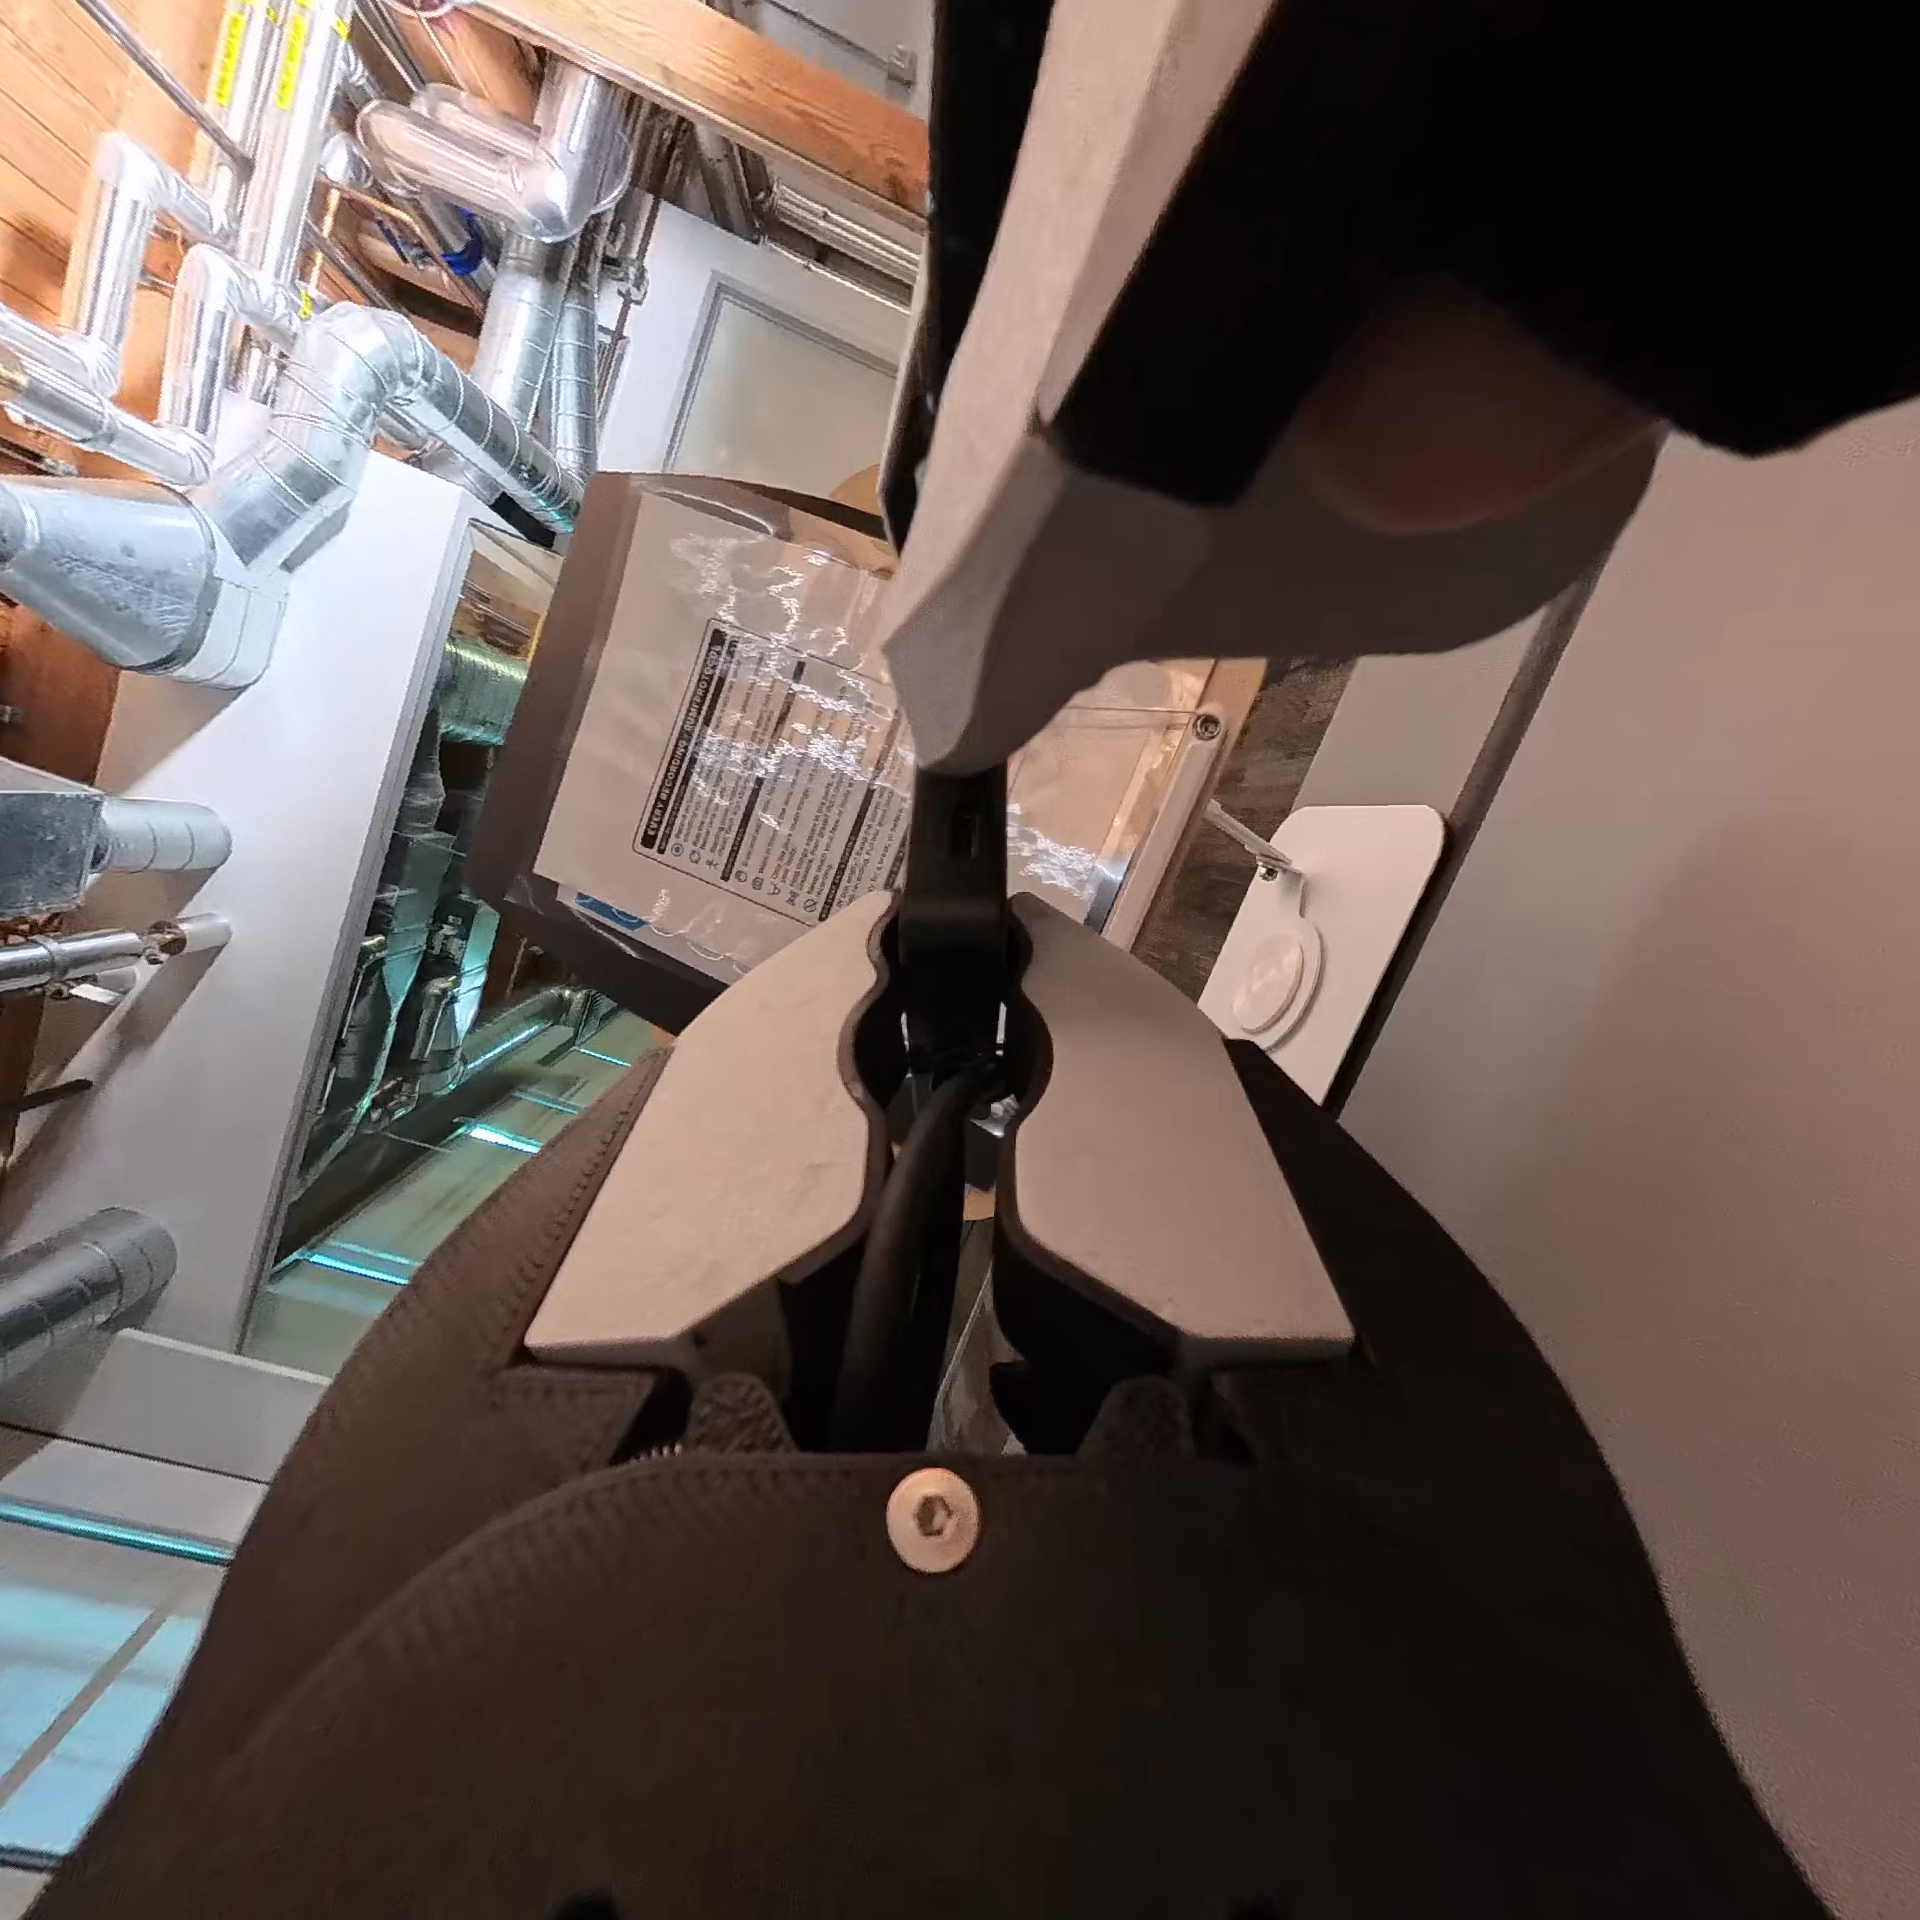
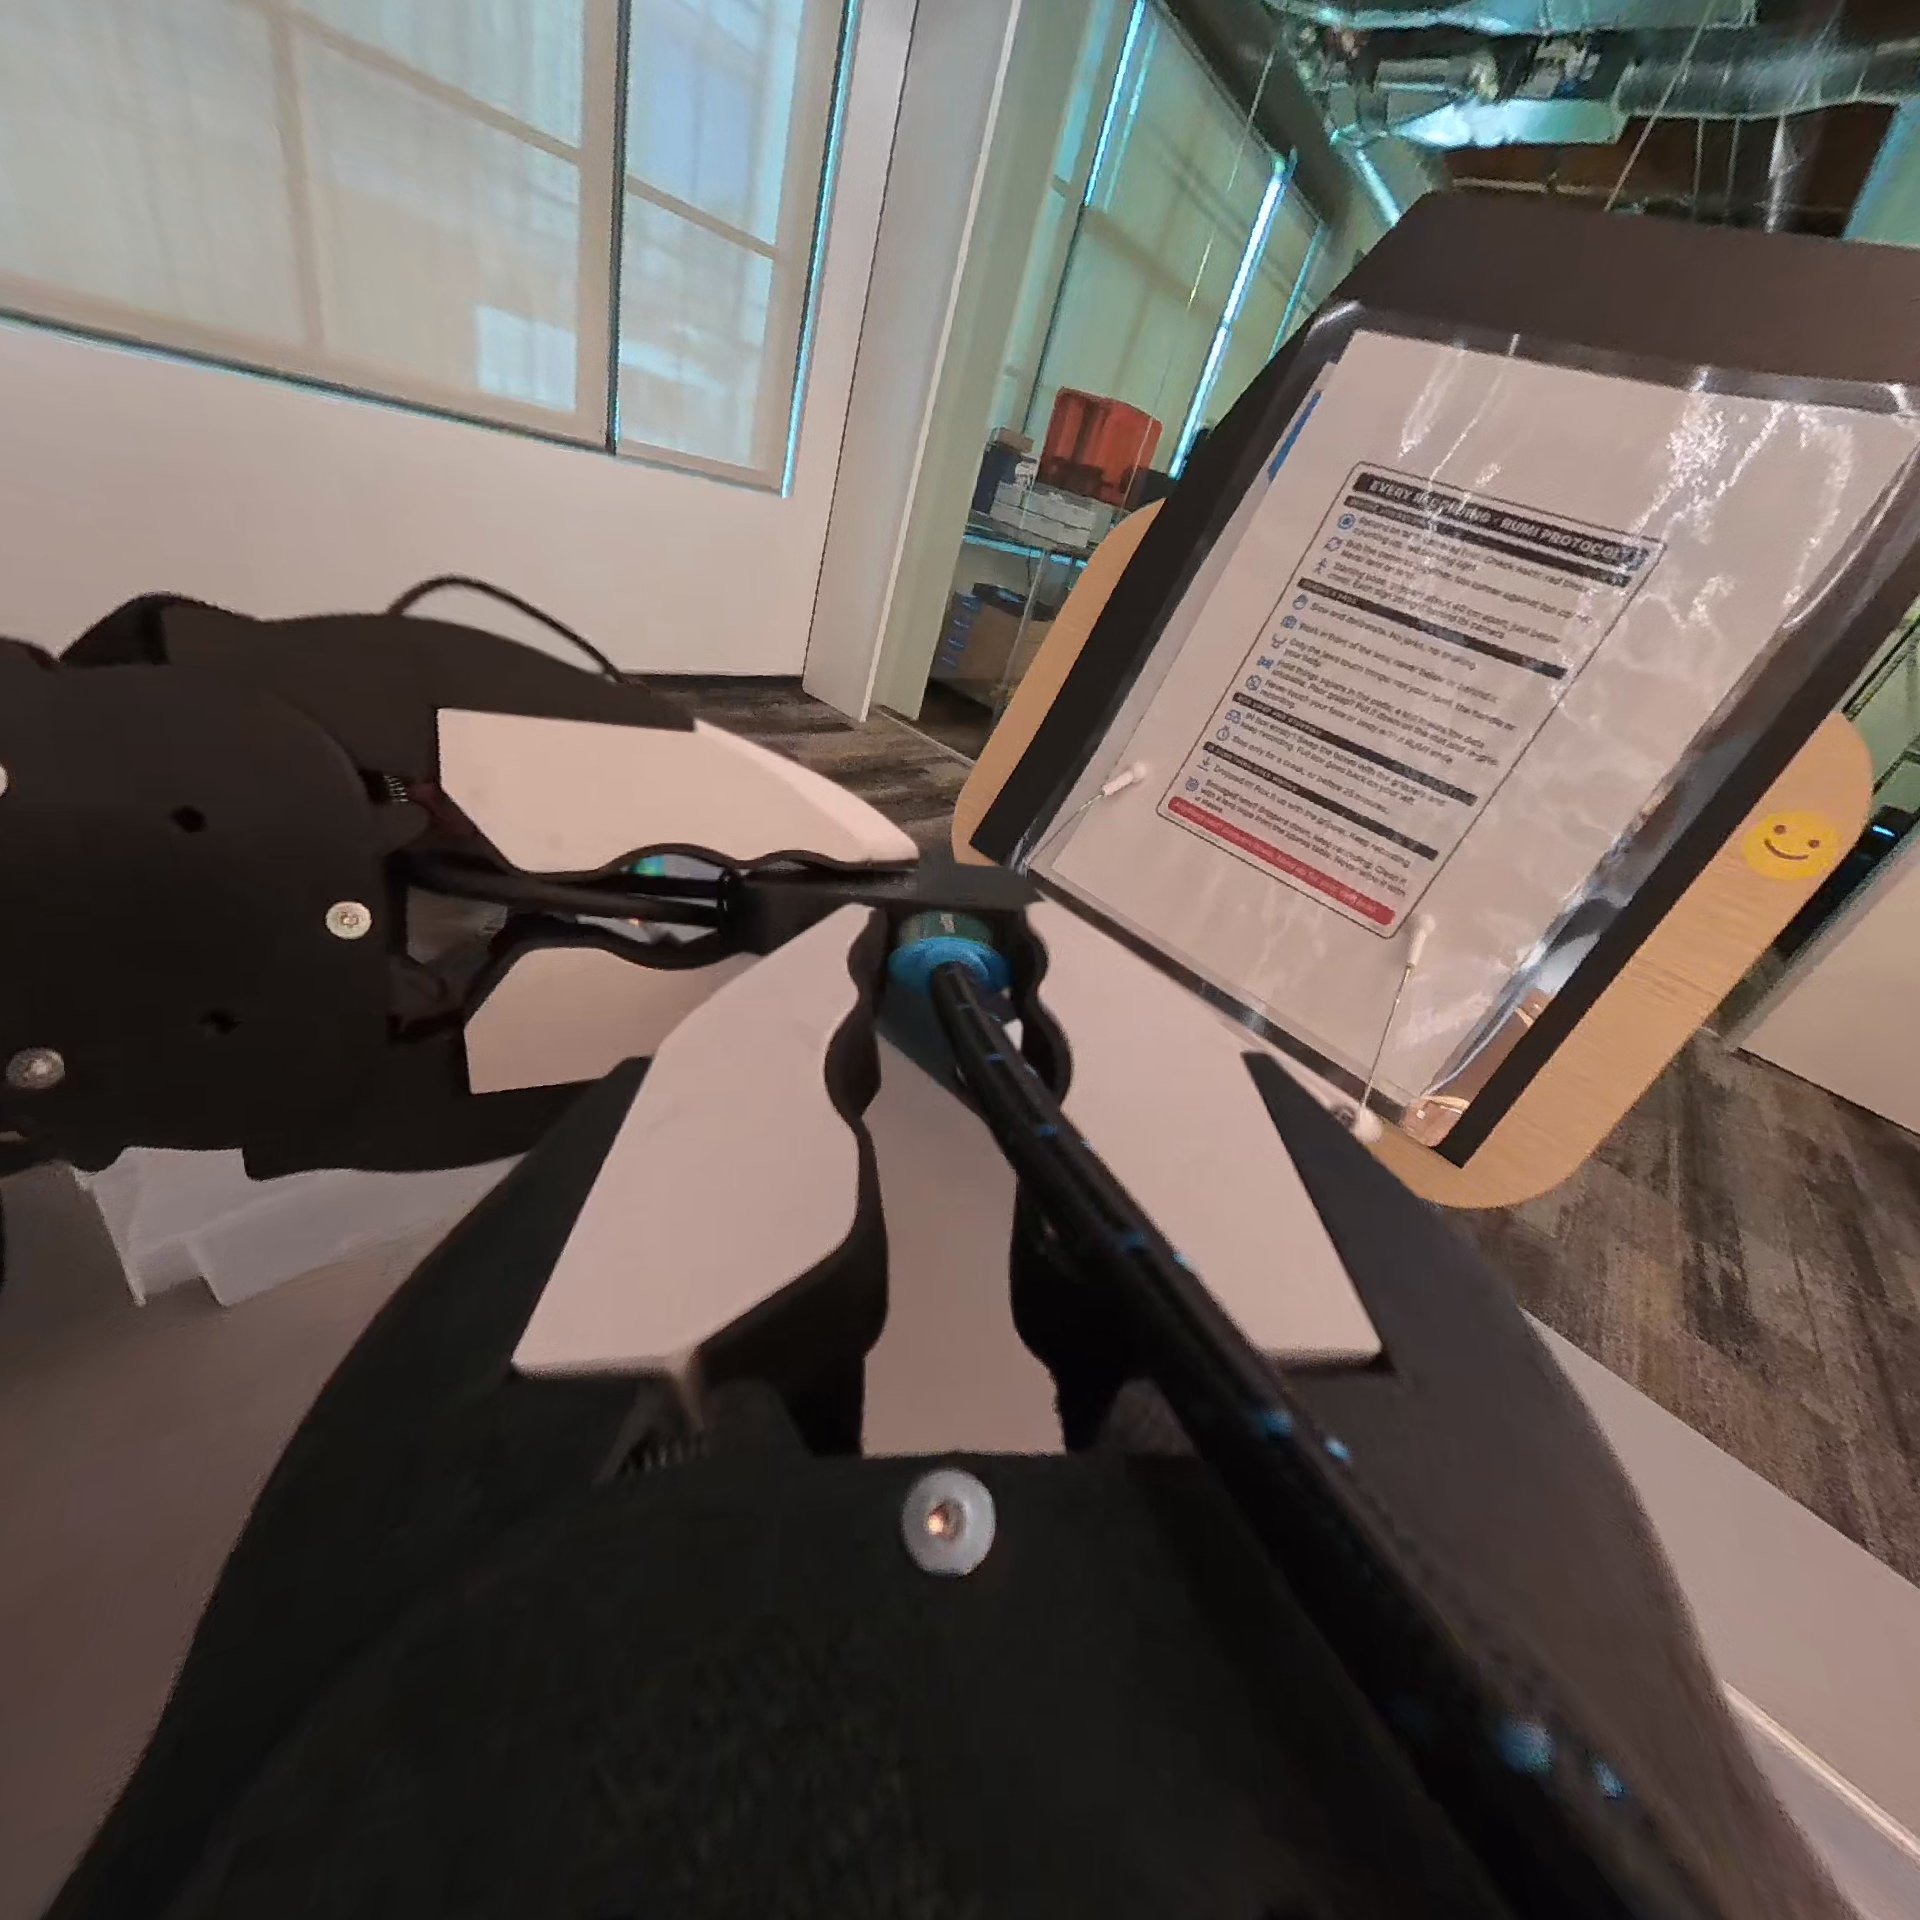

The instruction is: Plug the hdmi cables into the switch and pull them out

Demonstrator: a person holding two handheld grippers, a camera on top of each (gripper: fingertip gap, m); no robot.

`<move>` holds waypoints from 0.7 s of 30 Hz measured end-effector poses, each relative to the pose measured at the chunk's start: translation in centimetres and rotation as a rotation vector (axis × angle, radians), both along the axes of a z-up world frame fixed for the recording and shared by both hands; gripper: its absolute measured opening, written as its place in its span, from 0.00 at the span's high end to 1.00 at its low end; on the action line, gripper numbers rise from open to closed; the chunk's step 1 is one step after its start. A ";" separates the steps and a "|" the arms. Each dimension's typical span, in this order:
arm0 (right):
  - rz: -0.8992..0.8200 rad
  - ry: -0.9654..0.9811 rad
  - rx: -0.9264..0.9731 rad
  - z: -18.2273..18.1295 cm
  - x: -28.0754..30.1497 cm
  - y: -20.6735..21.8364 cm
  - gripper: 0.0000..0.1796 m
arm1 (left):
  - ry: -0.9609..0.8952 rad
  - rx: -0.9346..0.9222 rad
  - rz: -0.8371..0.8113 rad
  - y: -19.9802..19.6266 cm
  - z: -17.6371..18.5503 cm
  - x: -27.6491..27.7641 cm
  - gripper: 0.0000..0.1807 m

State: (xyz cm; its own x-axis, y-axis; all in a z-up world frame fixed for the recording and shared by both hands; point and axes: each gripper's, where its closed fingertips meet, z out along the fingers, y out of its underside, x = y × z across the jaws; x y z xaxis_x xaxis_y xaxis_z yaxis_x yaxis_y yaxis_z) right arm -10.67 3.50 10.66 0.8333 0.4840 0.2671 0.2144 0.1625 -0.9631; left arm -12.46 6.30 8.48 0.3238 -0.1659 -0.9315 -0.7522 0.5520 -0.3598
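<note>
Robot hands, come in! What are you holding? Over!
Left gripper shut on black plug. Right gripper shut on blue plug. Switch not seen.

A printed instruction sheet (image 2: 1475, 707) is mounted under a clear cover on a black-framed stand. It carries a dark header bar, several dark section bars, small icons beside lines of fine print, and a red bar at the bottom (wording not reproduced here). A yellow smiley-face sticker (image 2: 1789, 846) sits on the wooden board behind the stand. In the left wrist view, yellow printed labels (image 1: 231, 62) run along the silver ceiling pipes.
</note>
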 end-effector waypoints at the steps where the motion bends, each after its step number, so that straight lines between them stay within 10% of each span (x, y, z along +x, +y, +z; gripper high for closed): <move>1: 0.003 -0.013 -0.014 -0.2 0.0 0.1 0.87 | 0.006 -0.004 0.001 0.1 -0.2 0.0 0.93; 21: 0.070 0.127 -0.138 -1.1 0.5 0.6 0.87 | 0.025 -0.056 0.086 0.9 -0.8 0.2 0.92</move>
